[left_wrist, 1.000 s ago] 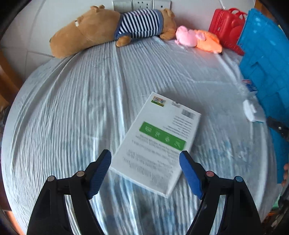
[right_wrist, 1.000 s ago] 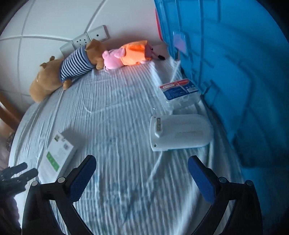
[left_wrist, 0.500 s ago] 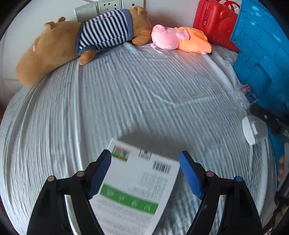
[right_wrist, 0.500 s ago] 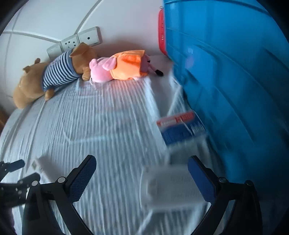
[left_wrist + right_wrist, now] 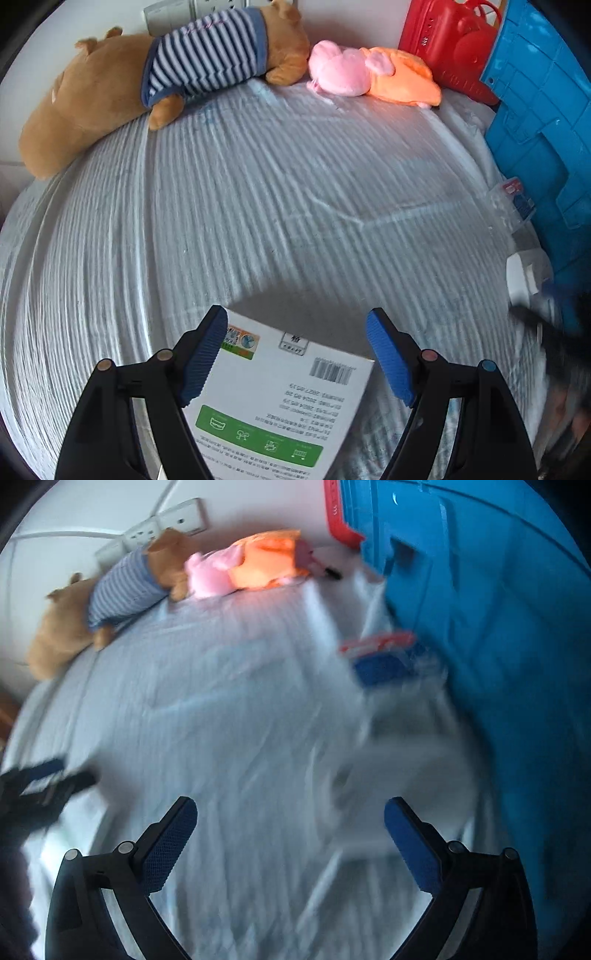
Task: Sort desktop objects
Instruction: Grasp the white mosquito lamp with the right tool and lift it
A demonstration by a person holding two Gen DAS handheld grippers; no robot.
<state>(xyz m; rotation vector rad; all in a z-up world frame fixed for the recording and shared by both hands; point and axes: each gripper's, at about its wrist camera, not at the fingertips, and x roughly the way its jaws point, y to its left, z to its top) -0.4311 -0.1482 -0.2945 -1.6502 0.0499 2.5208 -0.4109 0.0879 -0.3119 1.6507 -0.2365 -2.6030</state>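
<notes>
Now the left gripper (image 5: 297, 354) hangs over the white box (image 5: 275, 406), jaws spread wide, the box's near end lying between the blue pads (image 5: 205, 356) on the striped cloth (image 5: 258, 206) (not pinched). Over by the blue crate (image 5: 498, 635), the right gripper (image 5: 291, 843) is parted too, above a blurred white charger (image 5: 399, 797).
</notes>
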